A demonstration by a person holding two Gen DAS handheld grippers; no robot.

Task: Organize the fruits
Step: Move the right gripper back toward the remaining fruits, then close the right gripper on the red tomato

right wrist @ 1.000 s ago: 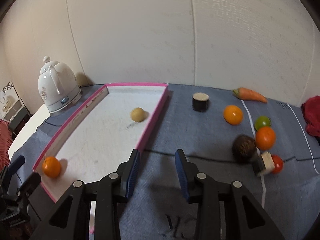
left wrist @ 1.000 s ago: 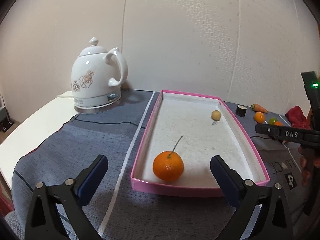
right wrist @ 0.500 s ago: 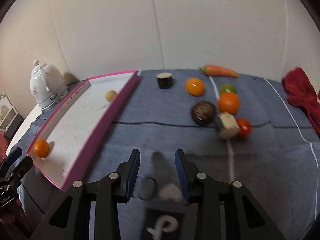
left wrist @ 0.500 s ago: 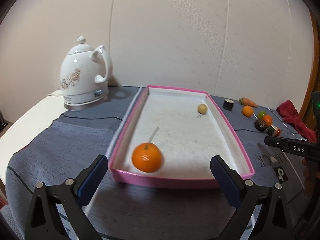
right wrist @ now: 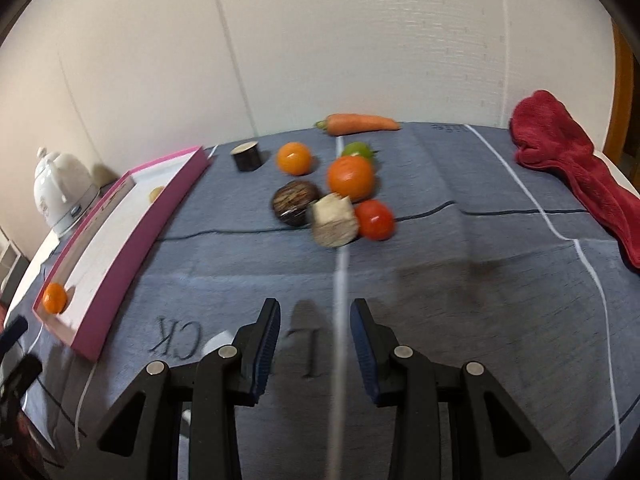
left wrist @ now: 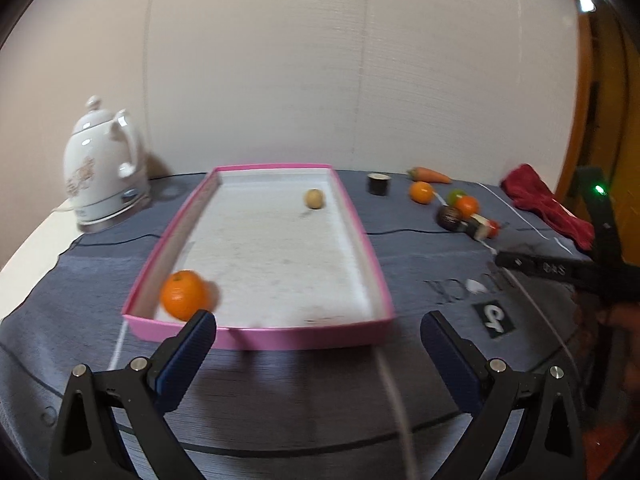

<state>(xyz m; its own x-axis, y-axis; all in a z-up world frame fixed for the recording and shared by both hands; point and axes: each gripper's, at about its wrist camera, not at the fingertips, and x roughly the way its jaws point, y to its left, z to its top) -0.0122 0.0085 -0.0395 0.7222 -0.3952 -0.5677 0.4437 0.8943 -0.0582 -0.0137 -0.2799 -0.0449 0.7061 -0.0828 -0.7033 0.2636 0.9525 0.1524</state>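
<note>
My left gripper (left wrist: 318,322) is wide open with nothing in it, hovering just in front of the pink tray (left wrist: 276,338). An orange (left wrist: 184,295) lies in the tray's near left corner and a small beige ball (left wrist: 314,199) near its far right side. My right gripper (right wrist: 314,312) has its jaws a narrow gap apart with nothing between them. It is over the grey cloth, short of a fruit cluster: a big orange (right wrist: 351,176), a smaller orange (right wrist: 294,157), a green fruit (right wrist: 360,149), a red tomato (right wrist: 375,220), a brown round fruit (right wrist: 294,203) and a beige chunk (right wrist: 334,220).
A carrot (right wrist: 360,124) and a dark cylinder (right wrist: 247,156) lie behind the cluster, near the wall. A red cloth (right wrist: 568,164) lies along the right edge. A white kettle (left wrist: 104,168) stands left of the tray. A thin cable (right wrist: 480,212) crosses the cloth.
My left gripper has pulled back and swung right; the orange now sits by the tray's left wall. My right gripper has swung from the tray's edge to face the fruit cluster. Jaw gaps look unchanged.
</note>
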